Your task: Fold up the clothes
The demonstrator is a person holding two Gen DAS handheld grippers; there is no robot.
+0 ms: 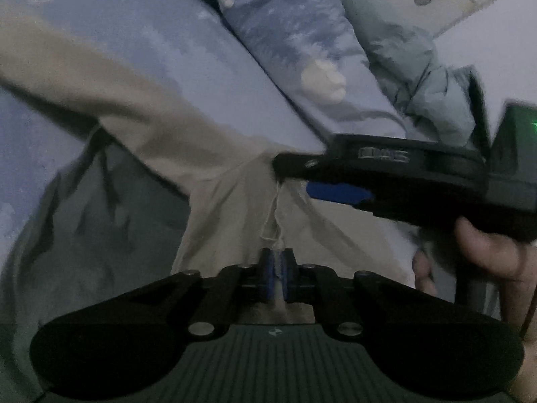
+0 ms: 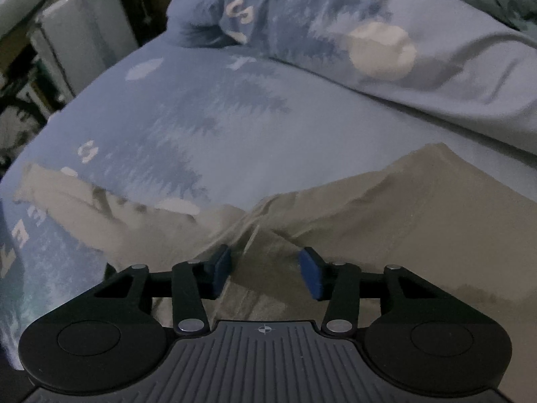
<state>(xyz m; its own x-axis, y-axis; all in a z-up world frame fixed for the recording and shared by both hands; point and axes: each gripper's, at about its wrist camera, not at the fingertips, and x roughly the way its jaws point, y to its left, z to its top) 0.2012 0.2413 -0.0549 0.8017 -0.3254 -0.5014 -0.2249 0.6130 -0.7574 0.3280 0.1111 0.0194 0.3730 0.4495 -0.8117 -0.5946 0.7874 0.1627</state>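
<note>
Beige garment [image 2: 386, 208]: spread loosely across the blue patterned bedsheet [image 2: 208, 107], creased, one long part trailing away to the side, not a tidy folded stack. Your left gripper [image 1: 278, 270] is clenched on a thin gathered ridge of the beige garment. Your right gripper [image 2: 265, 270] hangs released just above it, blue pads apart, cloth between them but ungripped. A grey-green garment [image 1: 419, 77] lies crumpled beyond the beige garment. Judged: folding is unfinished; stage unclear.
</note>
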